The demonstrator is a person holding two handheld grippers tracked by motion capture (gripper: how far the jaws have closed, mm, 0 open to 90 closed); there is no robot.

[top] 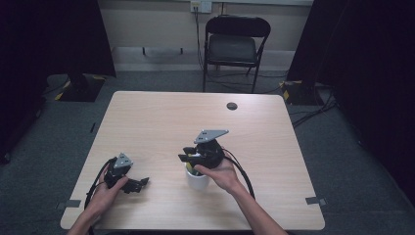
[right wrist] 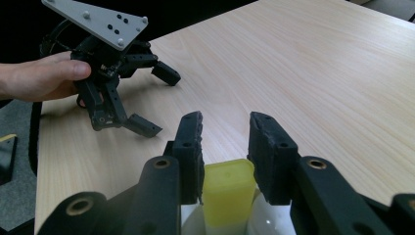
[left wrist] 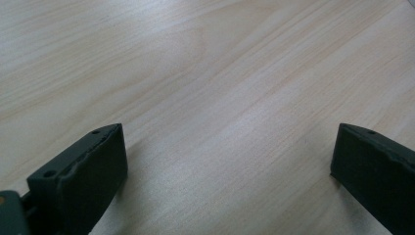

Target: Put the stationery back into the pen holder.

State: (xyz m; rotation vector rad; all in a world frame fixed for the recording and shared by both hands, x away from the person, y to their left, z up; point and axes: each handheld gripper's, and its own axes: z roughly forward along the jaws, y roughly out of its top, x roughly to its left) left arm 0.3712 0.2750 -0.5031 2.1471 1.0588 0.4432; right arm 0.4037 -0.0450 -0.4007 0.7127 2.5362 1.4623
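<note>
My right gripper (right wrist: 226, 147) pinching smooth yellow plastic block (right wrist: 228, 188) standing in white cup (top: 197, 180) on pale woodgrain bench (top: 161, 117). My left gripper (top: 131, 184) resting spread wide on bench, holding nothing.

The left hand (top: 100, 193) is resting low at the near left, holding the left gripper (top: 138, 184) with its jaws standing wide apart and pointing across toward the right. The right hand (top: 220, 172) is sitting near the middle, wrapping around the right gripper (right wrist: 226, 142) from the near side. That gripper is tilting down, its jaws drawn close together. Both forearms are coming in from the near edge.
</note>
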